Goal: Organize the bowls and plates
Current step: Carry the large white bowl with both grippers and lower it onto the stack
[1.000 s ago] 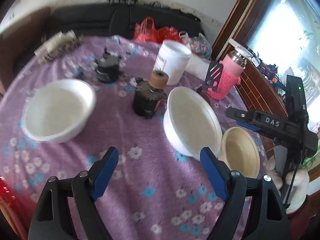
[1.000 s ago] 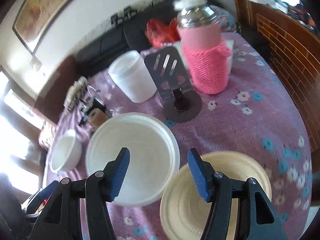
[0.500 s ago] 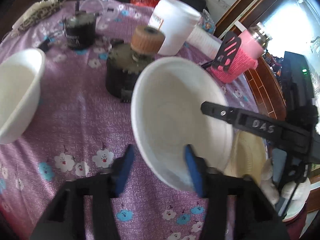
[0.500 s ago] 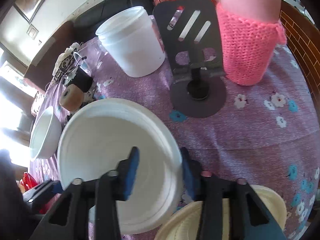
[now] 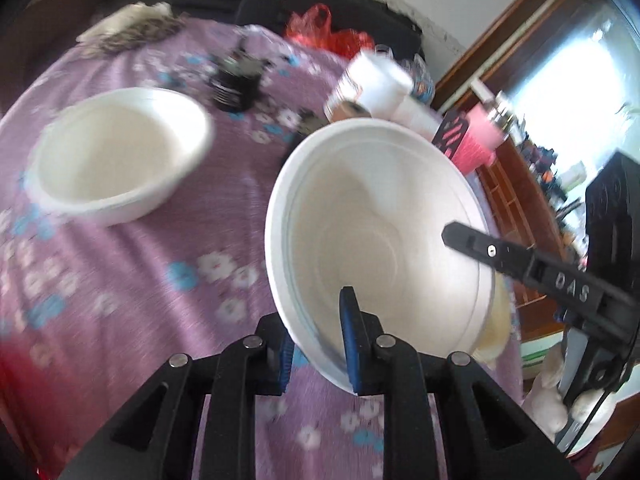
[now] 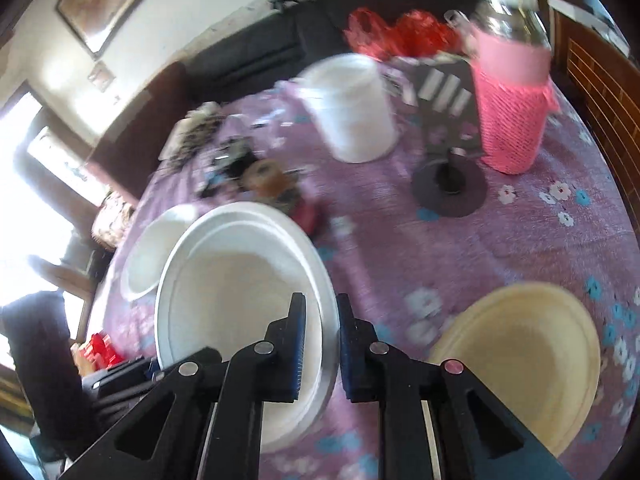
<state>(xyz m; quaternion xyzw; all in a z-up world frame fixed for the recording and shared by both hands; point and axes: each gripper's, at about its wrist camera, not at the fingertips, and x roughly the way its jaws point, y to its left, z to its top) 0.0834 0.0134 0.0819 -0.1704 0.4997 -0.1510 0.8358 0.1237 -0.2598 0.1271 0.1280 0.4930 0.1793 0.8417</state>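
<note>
A large white bowl [image 5: 380, 216] is held off the purple floral tablecloth by both grippers. My left gripper [image 5: 318, 344] is shut on its near rim. My right gripper [image 6: 322, 344] is shut on the opposite rim of the same bowl [image 6: 236, 284]. A second white bowl [image 5: 116, 152] stands on the cloth to the left; it also shows in the right wrist view [image 6: 148, 256] behind the held bowl. A cream plate [image 6: 524, 356] lies on the cloth at the right, partly hidden in the left wrist view [image 5: 494, 320].
A white tub [image 6: 352, 108], a pink knitted flask [image 6: 512, 100] and a dark phone stand [image 6: 448, 152] stand at the far side. Dark jars and a tape roll [image 6: 264, 176] sit mid-table. The table edge and a wooden cabinet [image 5: 520, 184] lie to the right.
Both grippers have closed on the large white bowl's rim and lifted it off the cloth, moving it left toward the second white bowl. The views have pulled back and tilted.
</note>
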